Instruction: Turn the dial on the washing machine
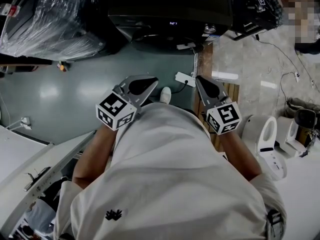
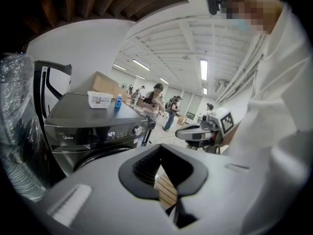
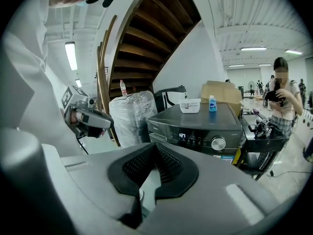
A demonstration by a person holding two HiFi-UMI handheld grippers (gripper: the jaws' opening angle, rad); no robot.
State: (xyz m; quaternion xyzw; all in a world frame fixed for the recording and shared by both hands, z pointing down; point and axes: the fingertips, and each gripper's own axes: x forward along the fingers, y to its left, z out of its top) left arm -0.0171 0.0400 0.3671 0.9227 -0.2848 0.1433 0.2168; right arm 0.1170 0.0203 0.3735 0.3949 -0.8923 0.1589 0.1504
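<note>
Nearest you, your left gripper [image 1: 151, 80] and right gripper [image 1: 199, 79] sit side by side in front of your chest, elbows bent, tips angled slightly down. Each has its jaws together on nothing. Only the gripper views show the dial [image 3: 218, 143], a silver knob at the right end of the washing machine's [image 3: 195, 119] front panel, well apart from both grippers. The head view catches just the machine's lit display [image 1: 173, 22].

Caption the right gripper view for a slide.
Shut, empty right gripper facing the dark washing machine, silver dial not yet touched.
</note>
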